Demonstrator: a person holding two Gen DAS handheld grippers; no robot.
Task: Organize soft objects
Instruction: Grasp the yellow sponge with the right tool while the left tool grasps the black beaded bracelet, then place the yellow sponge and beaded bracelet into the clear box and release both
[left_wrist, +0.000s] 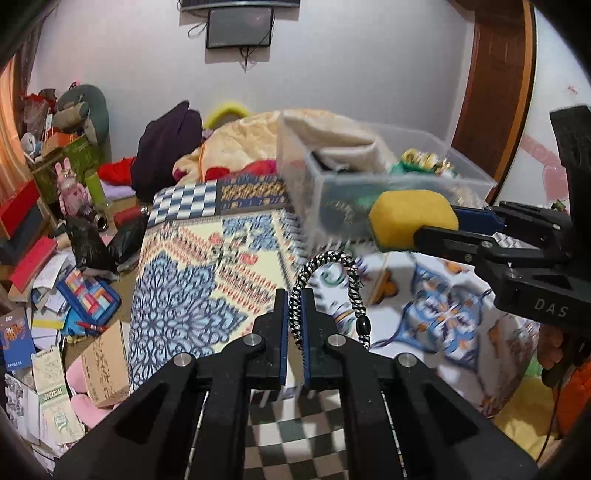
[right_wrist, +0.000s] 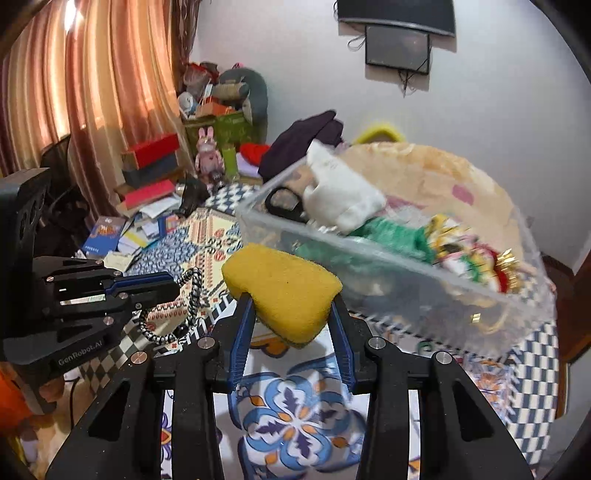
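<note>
My left gripper (left_wrist: 294, 295) is shut on a black-and-white braided cord (left_wrist: 334, 280) with a black bead, held above the patterned bedspread (left_wrist: 192, 280). It also shows in the right wrist view (right_wrist: 173, 286), with the cord (right_wrist: 192, 295) hanging from it. My right gripper (right_wrist: 291, 295) is shut on a yellow sponge (right_wrist: 284, 291) with a green underside, just in front of a clear plastic bin (right_wrist: 391, 273). The sponge also shows in the left wrist view (left_wrist: 410, 218), close to the bin (left_wrist: 369, 184). The bin holds a white cloth (right_wrist: 343, 199), green fabric, scissors and shiny trinkets.
A cream blanket (left_wrist: 236, 136) and dark purple clothing (left_wrist: 166, 147) lie behind the bin. The floor at left is cluttered with books, papers, boxes (left_wrist: 55, 295) and a pink rabbit toy (left_wrist: 72, 188). Striped curtains (right_wrist: 92, 92) hang at left; a wooden door (left_wrist: 495, 92) stands at right.
</note>
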